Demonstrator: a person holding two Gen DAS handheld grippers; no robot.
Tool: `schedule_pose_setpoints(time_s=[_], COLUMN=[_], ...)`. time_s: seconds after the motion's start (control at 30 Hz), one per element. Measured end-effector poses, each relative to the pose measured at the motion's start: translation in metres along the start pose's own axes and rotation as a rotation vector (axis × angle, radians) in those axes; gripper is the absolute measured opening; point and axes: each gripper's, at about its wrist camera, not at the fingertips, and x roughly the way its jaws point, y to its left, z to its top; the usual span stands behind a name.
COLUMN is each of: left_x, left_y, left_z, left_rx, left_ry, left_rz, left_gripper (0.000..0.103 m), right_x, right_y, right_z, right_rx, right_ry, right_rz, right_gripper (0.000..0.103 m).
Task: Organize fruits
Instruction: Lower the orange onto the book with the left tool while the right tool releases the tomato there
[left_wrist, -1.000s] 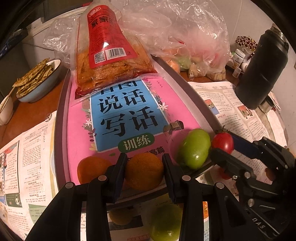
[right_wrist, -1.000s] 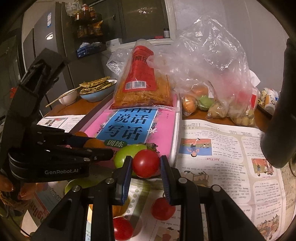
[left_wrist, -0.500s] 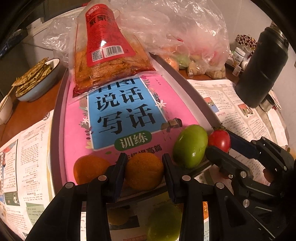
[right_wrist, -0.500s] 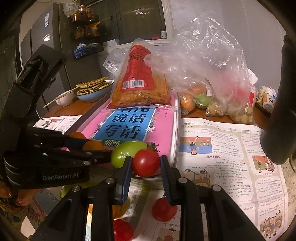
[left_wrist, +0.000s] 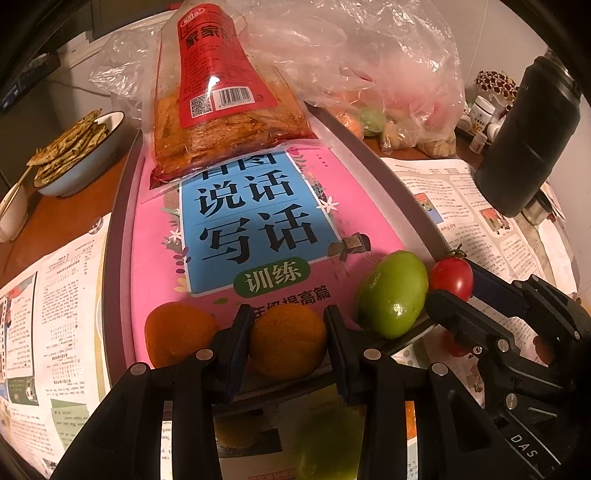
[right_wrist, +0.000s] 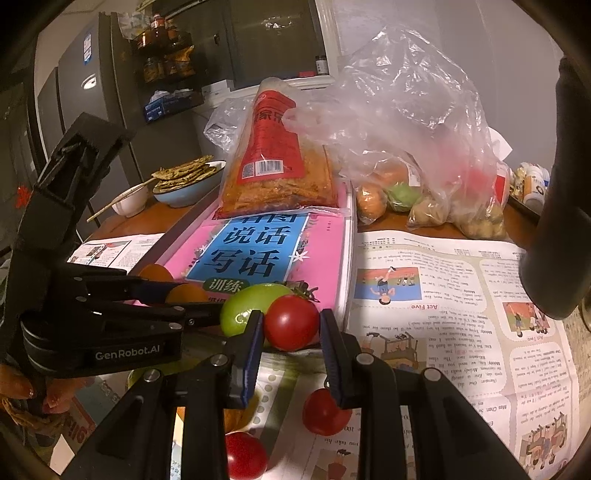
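Fruits sit along the near edge of a pink book (left_wrist: 354, 206) lying in a grey tray (left_wrist: 110, 258), w/ both grippers clamped on one each. Left gripper (left_wrist: 288, 332) has its jaws narrow, pads pressed on both sides of an orange (left_wrist: 286, 341); 2nd orange (left_wrist: 177, 330) sits just beside it to the left, on the book. Right gripper (right_wrist: 291, 328) is nearly closed, holding a red tomato (right_wrist: 291, 321) at the book's near right corner; the tomato touches a green fruit (left_wrist: 391, 293) lying between it and the held orange. Below the grippers, on newspaper (right_wrist: 461, 295), 2 more loose tomatoes: one (right_wrist: 325, 413) under the right finger, another (right_wrist: 245, 456) nearer the frame's bottom edge. A blurred green shape (left_wrist: 325, 443) and an orange one also show low in the left wrist view. Farther back on the book rests a red-label snack pack (left_wrist: 221, 107). Behind and right, a clear plastic bag (right_wrist: 417, 147) w/ more produence inside. Left rear: a blue bowl (left_wrist: 81, 158) of flatbread. Right: a dark flask (left_wrist: 528, 140) standing upright.
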Motion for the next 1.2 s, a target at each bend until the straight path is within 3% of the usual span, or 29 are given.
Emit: schedule_pose_setpoints(time_s=[0.8,1.0,1.07,1.2], left_x=[0.001,0.0,0.0,0.0], left_y=[0.0,0.001,0.001,0.001], left_z=[0.0,0.0,0.0,0.0], left_rx=[-0.005,-0.011,-0.011,-0.011], left_ry=[0.0,0.001,0.002,0.002], left_rz=[-0.012,-0.015,-0.016,-0.013], left_gripper=[0.04,0.04,0.04,0.04], right_x=[-0.003,-0.007,-0.009,-0.013], right_y=[-0.006,0.0,0.001,-0.004], right_z=[0.0,-0.001,-0.001,-0.002], right_rx=[0.044,0.033,0.028,0.044], right_ry=[0.002,-0.009,-0.017,-0.024], right_rz=[0.009,0.006,-0.019,-0.019], right_gripper=[0.033,0.044,0.055,0.057])
